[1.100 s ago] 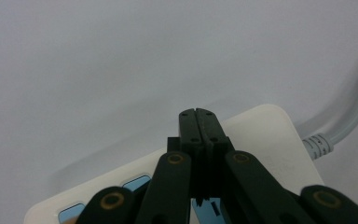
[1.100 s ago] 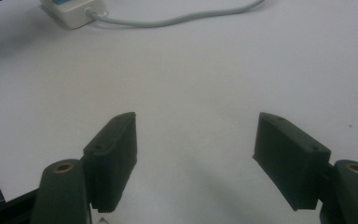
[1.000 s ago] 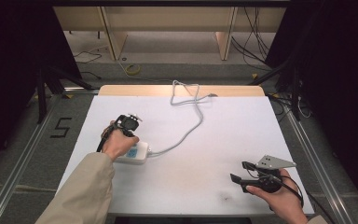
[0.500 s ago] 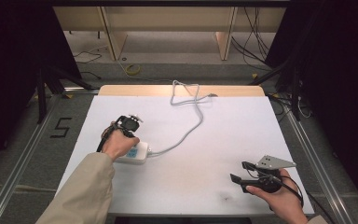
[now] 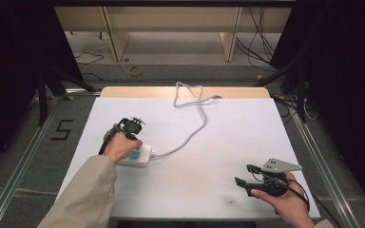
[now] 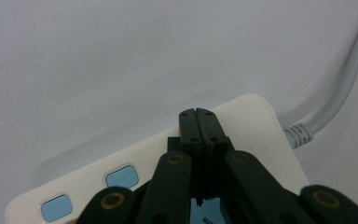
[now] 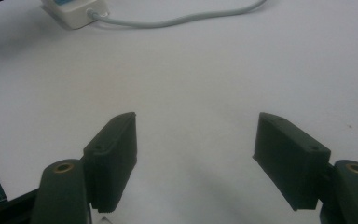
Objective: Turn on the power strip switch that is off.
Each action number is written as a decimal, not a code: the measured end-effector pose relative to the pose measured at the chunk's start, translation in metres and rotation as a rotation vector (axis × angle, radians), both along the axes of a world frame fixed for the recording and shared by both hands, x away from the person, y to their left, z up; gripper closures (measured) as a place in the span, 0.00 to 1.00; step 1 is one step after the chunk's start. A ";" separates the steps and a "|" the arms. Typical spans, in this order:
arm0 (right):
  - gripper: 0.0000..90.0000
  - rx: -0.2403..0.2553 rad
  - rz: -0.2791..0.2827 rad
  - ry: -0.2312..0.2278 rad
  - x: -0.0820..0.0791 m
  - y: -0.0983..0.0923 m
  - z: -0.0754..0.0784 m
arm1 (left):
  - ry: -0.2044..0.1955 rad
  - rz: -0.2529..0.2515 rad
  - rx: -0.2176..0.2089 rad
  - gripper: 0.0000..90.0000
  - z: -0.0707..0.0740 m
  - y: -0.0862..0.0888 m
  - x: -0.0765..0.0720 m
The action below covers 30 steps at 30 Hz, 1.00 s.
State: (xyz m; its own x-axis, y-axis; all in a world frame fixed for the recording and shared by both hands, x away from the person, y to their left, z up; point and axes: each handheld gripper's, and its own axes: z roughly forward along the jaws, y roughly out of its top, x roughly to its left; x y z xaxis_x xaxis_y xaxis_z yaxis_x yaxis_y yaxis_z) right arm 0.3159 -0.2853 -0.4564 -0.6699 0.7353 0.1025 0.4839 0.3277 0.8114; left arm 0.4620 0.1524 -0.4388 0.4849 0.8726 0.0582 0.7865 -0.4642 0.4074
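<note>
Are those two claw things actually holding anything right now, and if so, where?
No. The left gripper is shut with nothing between its jaws, poised over the white power strip. The right gripper is open over bare table.

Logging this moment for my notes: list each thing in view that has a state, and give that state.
Left claw: shut, nothing between the jaws, tips over the power strip.
Right claw: open, nothing between the jaws, above the bare table.
Power strip: flat on the table, blue switches facing up.
Grey cable: attached to the power strip, loose and curving to the table's far edge.
</note>
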 end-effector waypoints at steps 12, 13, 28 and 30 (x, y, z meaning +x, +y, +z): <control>0.34 0.000 0.004 0.000 0.000 0.001 0.000 | 0.004 -0.013 0.013 1.00 0.000 0.000 -0.001; 0.34 0.000 0.004 0.000 0.001 0.001 0.000 | 0.003 -0.014 0.013 1.00 0.000 0.000 -0.001; 0.34 0.000 0.003 -0.001 0.000 0.001 0.000 | -0.049 -0.026 0.001 1.00 0.000 0.001 -0.003; 0.34 0.000 0.002 -0.001 0.000 0.001 0.000 | -0.066 -0.025 -0.015 1.00 0.003 0.002 -0.004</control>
State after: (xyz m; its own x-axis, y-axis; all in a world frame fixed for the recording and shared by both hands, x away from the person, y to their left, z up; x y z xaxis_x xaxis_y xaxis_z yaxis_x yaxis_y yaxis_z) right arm 0.3163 -0.2848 -0.4562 -0.6717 0.7338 0.1020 0.4824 0.3288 0.8119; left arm 0.4581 0.1547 -0.4361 0.5020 0.8614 0.0778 0.7461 -0.4768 0.4647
